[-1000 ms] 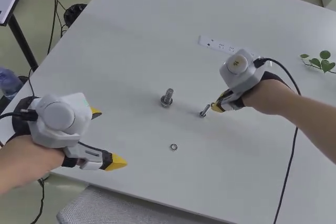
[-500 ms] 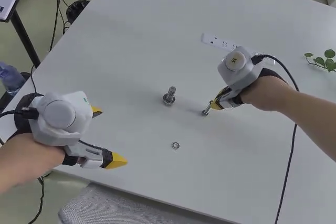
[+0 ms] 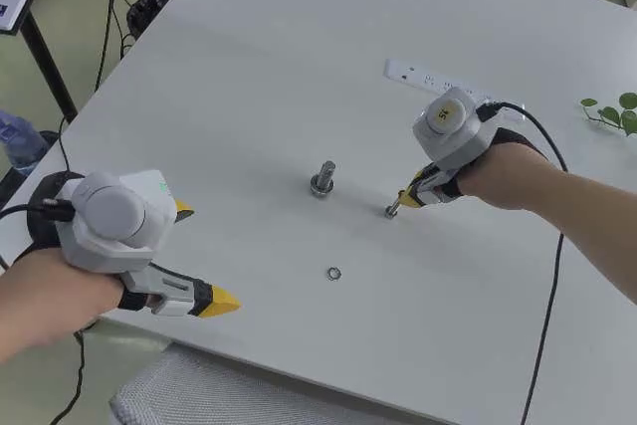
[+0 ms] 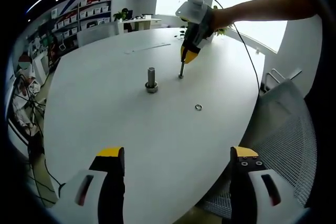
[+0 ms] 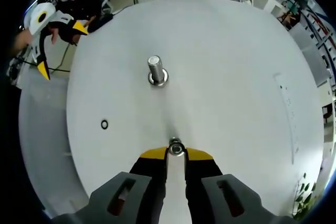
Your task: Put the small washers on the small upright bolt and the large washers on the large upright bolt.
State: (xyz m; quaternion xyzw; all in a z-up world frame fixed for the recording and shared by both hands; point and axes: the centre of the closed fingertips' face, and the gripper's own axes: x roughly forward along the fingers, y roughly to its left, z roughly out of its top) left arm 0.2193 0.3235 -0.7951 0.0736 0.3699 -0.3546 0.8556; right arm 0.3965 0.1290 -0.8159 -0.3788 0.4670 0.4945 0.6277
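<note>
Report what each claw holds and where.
The right claw pinches the small upright bolt at its top end; the left claw is open, holding nothing.

left gripper (image 4: 177, 155) jaws apart | right gripper (image 4: 188, 56) at small bolt (image 4: 181, 72) | washer (image 4: 199, 107) loose

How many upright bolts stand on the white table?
2. The large silver metal bolt stands near the middle of the white table; the small silver metal bolt stands beside it, between the tips of the right tool.
</note>
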